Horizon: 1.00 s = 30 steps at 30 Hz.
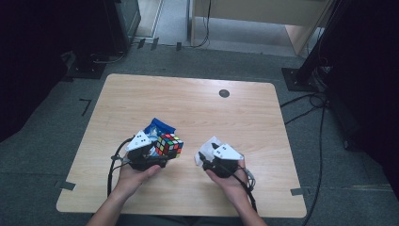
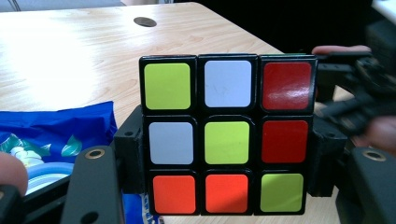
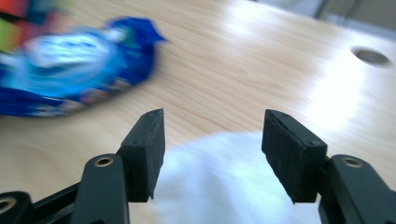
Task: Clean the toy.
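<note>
Left of centre in the high view, the left gripper clamps a puzzle cube beside a blue packet. Lower right of centre, the right gripper hangs with jaws apart over a white cloth.

A light wooden table carries a blue packet and white cloth.

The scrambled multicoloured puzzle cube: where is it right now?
The scrambled multicoloured puzzle cube sits clamped in the left hand-held gripper at the table's front left, just in front of the blue plastic snack packet in the high view.
</note>
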### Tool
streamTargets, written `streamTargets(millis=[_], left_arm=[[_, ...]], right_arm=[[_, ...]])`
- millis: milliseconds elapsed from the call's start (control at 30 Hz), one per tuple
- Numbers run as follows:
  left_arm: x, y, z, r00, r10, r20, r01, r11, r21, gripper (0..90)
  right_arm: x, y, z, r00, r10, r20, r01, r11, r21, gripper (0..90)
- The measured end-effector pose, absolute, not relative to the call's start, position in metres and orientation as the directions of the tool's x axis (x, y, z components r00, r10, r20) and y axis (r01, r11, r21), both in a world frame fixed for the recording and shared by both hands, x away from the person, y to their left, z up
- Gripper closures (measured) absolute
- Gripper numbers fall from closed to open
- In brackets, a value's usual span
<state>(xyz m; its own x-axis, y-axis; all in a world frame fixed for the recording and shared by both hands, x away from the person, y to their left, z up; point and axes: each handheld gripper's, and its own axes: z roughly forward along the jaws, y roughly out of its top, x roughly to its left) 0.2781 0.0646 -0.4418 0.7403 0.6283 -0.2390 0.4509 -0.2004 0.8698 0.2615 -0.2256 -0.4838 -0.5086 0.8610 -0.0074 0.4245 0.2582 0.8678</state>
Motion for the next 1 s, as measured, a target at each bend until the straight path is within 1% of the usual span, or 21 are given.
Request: streamTargets(millis=[67, 133, 200, 300, 400, 533, 600, 700, 767, 800, 867, 933, 1000], left_arm=[[0.278, 0.063, -0.442, 0.742, 0.628, -0.235, 0.449, -0.205, 0.869, 33.6], [0.278, 0.062, -0.444, 0.743, 0.627, -0.234, 0.450, -0.210, 0.868, 33.6], [0.278, 0.061, -0.445, 0.745, 0.626, -0.230, 0.450, -0.217, 0.866, 33.7], [0.278, 0.059, -0.447, 0.748, 0.624, -0.225, 0.449, -0.226, 0.864, 33.6], [0.277, 0.059, -0.447, 0.753, 0.620, -0.221, 0.444, -0.230, 0.866, 33.7], [0.276, 0.058, -0.448, 0.760, 0.612, -0.218, 0.439, -0.237, 0.867, 33.6], [0.276, 0.057, -0.449, 0.761, 0.611, -0.216, 0.438, -0.239, 0.866, 33.7], [0.275, 0.056, -0.449, 0.763, 0.610, -0.213, 0.436, -0.243, 0.866, 33.6], [0.275, 0.056, -0.449, 0.764, 0.608, -0.214, 0.436, -0.243, 0.867, 33.7], [0.275, 0.056, -0.449, 0.765, 0.608, -0.214, 0.435, -0.243, 0.867, 33.7], [0.275, 0.055, -0.449, 0.766, 0.607, -0.213, 0.435, -0.245, 0.866, 33.7], [0.275, 0.055, -0.449, 0.767, 0.604, -0.214, 0.435, -0.246, 0.866, 33.7], [0.275, 0.054, -0.450, 0.769, 0.602, -0.214, 0.434, -0.247, 0.866, 33.7]], right_arm=[[0.269, -0.238, -0.490, -0.483, 0.876, -0.005, 0.450, 0.254, 0.856, 41.6], [0.273, -0.241, -0.495, -0.474, 0.881, 0.008, 0.478, 0.249, 0.843, 41.6], [0.275, -0.237, -0.500, -0.487, 0.873, 0.007, 0.488, 0.266, 0.832, 41.0], [0.280, -0.230, -0.510, -0.530, 0.848, -0.021, 0.488, 0.325, 0.810, 39.8], [0.286, -0.229, -0.519, -0.513, 0.858, -0.023, 0.524, 0.335, 0.783, 39.7], [0.288, -0.231, -0.522, -0.520, 0.854, -0.032, 0.525, 0.349, 0.776, 41.3], [0.289, -0.232, -0.522, -0.530, 0.848, -0.020, 0.533, 0.351, 0.770, 43.1], [0.291, -0.235, -0.522, -0.522, 0.853, 0.020, 0.557, 0.323, 0.765, 43.1], [0.290, -0.235, -0.522, -0.522, 0.853, 0.020, 0.557, 0.323, 0.765, 44.1], [0.290, -0.235, -0.522, -0.521, 0.853, 0.021, 0.557, 0.322, 0.765, 46.3], [0.288, -0.235, -0.522, -0.503, 0.864, 0.017, 0.558, 0.309, 0.770, 56.8], [0.288, -0.235, -0.522, -0.480, 0.877, 0.012, 0.561, 0.297, 0.773, 62.9], [0.288, -0.235, -0.520, -0.473, 0.881, 0.014, 0.572, 0.295, 0.765, 74.2]])
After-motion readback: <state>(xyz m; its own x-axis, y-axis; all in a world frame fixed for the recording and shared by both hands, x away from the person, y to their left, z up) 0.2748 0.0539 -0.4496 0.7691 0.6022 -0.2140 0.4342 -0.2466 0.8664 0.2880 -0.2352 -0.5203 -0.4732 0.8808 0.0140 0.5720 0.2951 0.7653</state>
